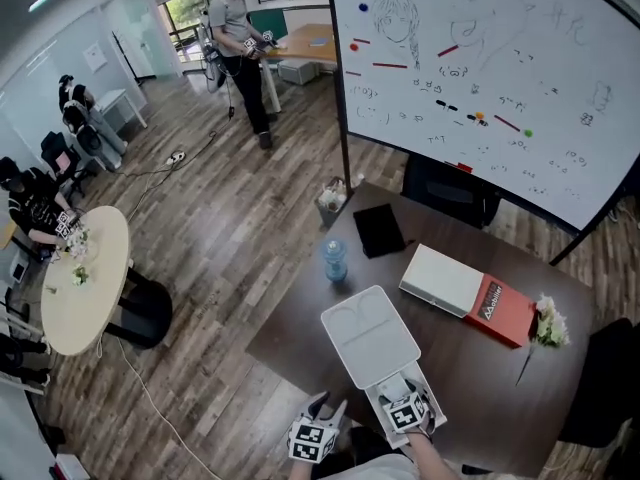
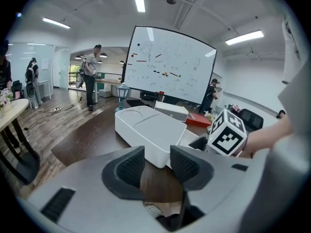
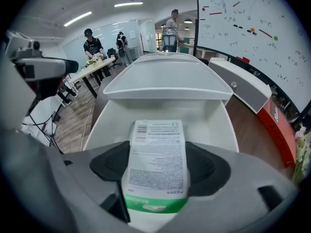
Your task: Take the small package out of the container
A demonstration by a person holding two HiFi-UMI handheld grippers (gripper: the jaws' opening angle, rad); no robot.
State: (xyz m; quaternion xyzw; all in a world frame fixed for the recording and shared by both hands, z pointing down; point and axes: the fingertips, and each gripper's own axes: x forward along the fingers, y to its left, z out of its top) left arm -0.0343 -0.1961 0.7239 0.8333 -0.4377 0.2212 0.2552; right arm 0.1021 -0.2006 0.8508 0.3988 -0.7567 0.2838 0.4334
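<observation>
A white container (image 1: 371, 340) lies on the dark table (image 1: 290, 328) with its lid swung open away from me. Its open tray (image 3: 160, 110) fills the right gripper view. My right gripper (image 3: 158, 169) is down inside that tray, shut on the small package (image 3: 156, 154), a flat pack with a white printed label and a green end. From the head view the right gripper (image 1: 405, 413) covers the tray's near part and hides the package. My left gripper (image 2: 157, 166) hangs open just left of the container (image 2: 153, 130), with nothing between its jaws, at the table's near edge (image 1: 318, 438).
Beyond the container stand a water bottle (image 1: 334, 260), a black notebook (image 1: 378, 230), a white box (image 1: 442, 279) on a red book (image 1: 503, 311), and flowers (image 1: 548, 323). A whiteboard (image 1: 480, 68) rises behind the table. A round table (image 1: 85, 278) and seated people are at left.
</observation>
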